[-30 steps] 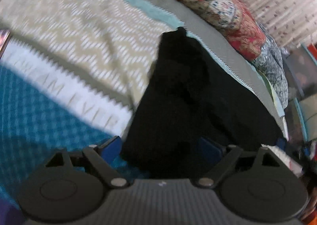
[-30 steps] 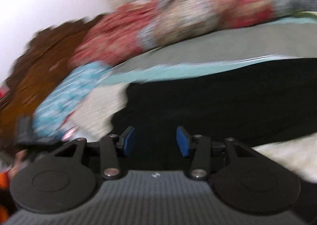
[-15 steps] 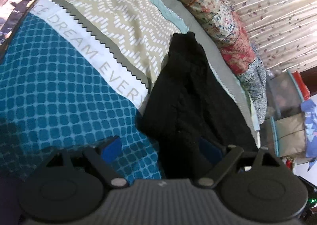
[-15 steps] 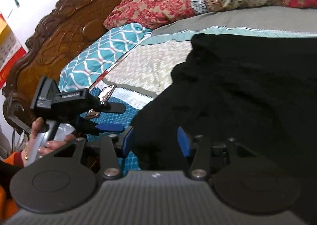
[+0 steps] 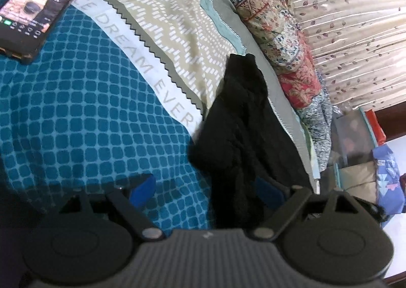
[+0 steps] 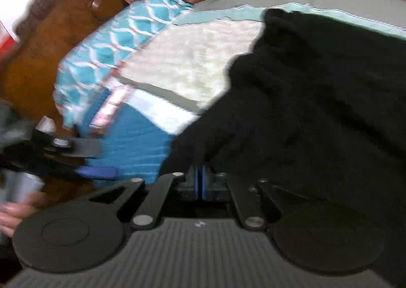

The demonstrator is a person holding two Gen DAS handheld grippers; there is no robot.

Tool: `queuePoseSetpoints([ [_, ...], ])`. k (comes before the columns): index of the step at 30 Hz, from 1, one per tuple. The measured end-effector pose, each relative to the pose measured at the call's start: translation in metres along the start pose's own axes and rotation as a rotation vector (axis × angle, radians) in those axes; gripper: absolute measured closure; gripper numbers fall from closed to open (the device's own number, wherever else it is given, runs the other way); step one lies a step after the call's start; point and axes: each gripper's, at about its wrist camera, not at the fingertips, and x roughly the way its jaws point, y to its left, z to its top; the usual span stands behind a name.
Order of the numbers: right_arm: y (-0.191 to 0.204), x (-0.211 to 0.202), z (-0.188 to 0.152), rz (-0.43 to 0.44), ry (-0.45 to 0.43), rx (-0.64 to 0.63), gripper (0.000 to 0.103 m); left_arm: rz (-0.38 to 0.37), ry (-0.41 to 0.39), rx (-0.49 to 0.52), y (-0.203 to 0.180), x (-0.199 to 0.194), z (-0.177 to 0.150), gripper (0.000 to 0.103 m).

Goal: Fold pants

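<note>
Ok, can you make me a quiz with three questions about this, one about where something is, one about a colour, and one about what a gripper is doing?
1. Where is the phone?
A. On the bed's blue part
B. On the pants
C. On the floor

2. What colour are the pants?
A. Red
B. Black
C. White

3. How is the right gripper?
A. Wide open
B. Out of sight
C. Shut on the pants

Answers:
1. A, it lies flat on the bed, on the blue squares.
2. B, the cloth is black all over.
3. C, its blue pads meet with the black cloth's edge between them.
</note>
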Motion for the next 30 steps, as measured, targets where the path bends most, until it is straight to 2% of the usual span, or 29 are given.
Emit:
queuePoseSetpoints([
  [2, 0.019, -0.009, -0.003, 0.042, 0.001, -0.062, 0.097, -0.03, 0.017, -0.007, 0.001, 0.003, -0.001, 0.013],
  [5, 0.025, -0.011, -0.014, 0.07, 0.014, -0.068, 0.097, -0.068, 0.069, -0.029, 0.001, 0.019, -0.001, 0.006],
  [7, 0.018, -0.006, -0.017, 0.068, 0.008, -0.016, 0.097, -0.092, 0.096, -0.042, 0.001, 0.029, -0.004, 0.006],
  [8, 0.014, -0.006, -0.018, 0.082, 0.001, 0.027, 0.097, -0.097, 0.099, -0.043, 0.0, 0.034, -0.005, 0.01],
  [9, 0.012, -0.007, -0.018, 0.093, -0.01, 0.056, 0.097, -0.095, 0.093, -0.04, -0.002, 0.038, -0.005, 0.016],
  [11, 0.017, -0.008, -0.014, 0.094, -0.033, 0.062, 0.097, -0.097, 0.094, -0.023, -0.007, 0.047, -0.004, 0.058],
  [13, 0.021, -0.016, -0.012, 0.096, -0.049, 0.051, 0.097, -0.158, 0.078, -0.024, -0.013, 0.046, 0.001, 0.081],
  [14, 0.022, -0.021, -0.011, 0.105, -0.065, 0.049, 0.097, -0.183, 0.055, -0.014, -0.017, 0.04, 0.003, 0.083],
  [16, 0.024, -0.029, -0.007, 0.136, -0.113, 0.058, 0.097, -0.232, -0.049, 0.085, -0.035, 0.015, 0.005, 0.085],
  [18, 0.024, -0.032, -0.005, 0.177, -0.15, 0.065, 0.097, -0.249, -0.127, 0.192, -0.047, -0.008, 0.001, 0.085],
  [20, 0.026, -0.019, -0.009, 0.189, -0.125, 0.074, 0.097, -0.203, -0.146, 0.252, -0.05, -0.016, -0.006, 0.085],
  [21, 0.027, -0.007, -0.011, 0.175, -0.089, 0.077, 0.096, -0.151, -0.134, 0.262, -0.045, -0.014, -0.009, 0.085],
  [23, 0.029, 0.022, -0.024, 0.117, 0.009, 0.052, 0.092, -0.021, -0.072, 0.206, -0.023, -0.001, -0.015, 0.085],
  [25, 0.03, 0.046, -0.037, 0.038, 0.095, 0.026, 0.086, 0.08, 0.012, 0.095, 0.005, 0.014, -0.02, 0.084],
  [27, 0.031, 0.043, -0.041, 0.043, 0.075, 0.035, 0.085, 0.029, 0.007, 0.023, 0.018, 0.008, -0.023, 0.081],
  [28, 0.03, 0.036, -0.038, 0.066, 0.06, 0.049, 0.082, 0.018, -0.014, 0.032, 0.015, 0.0, -0.022, 0.076],
  [30, 0.027, 0.016, -0.031, 0.085, 0.001, 0.059, 0.068, 0.019, -0.107, 0.096, 0.002, -0.022, -0.017, 0.071],
])
